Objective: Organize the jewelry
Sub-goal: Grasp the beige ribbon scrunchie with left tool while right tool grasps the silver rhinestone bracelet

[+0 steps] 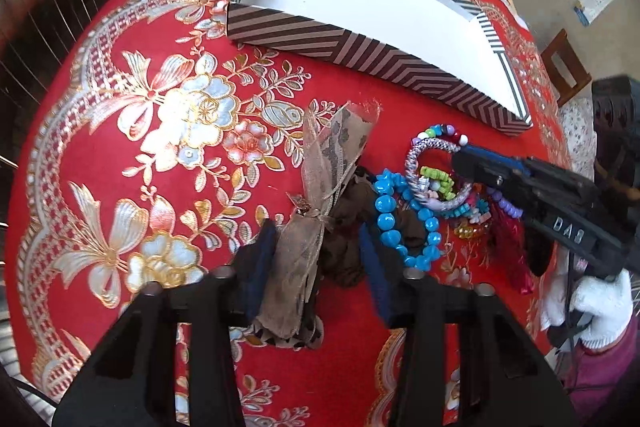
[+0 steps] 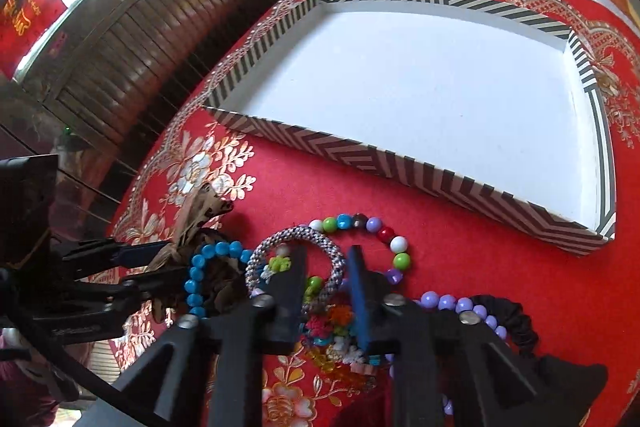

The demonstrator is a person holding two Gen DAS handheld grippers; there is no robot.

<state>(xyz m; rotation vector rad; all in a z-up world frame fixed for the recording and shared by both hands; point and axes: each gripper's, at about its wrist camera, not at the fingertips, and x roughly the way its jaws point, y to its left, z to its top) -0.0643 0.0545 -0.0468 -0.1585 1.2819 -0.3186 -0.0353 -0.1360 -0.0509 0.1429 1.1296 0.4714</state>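
Note:
A pile of jewelry lies on the red cloth in front of a striped box (image 1: 304, 35) with a white, bare inside (image 2: 400, 107). My left gripper (image 1: 316, 251) is open, its fingers either side of a brown ribbon bow hair piece (image 1: 316, 195). A blue bead bracelet (image 1: 400, 223) lies just to its right. My right gripper (image 2: 326, 267) is partly open, its jaws astride the silver woven bangle (image 2: 336, 267). A multicolour bead bracelet (image 2: 376, 231) and purple beads (image 2: 452, 303) lie around it. The right gripper shows in the left wrist view (image 1: 460, 159) over the pile.
A black scrunchie (image 2: 512, 323) lies right of the pile. Red tassel (image 1: 516, 251) lies under the right gripper. A wooden shuttered wall (image 2: 140, 39) is behind the table, and a wooden stool (image 1: 564, 67) stands beyond its right edge.

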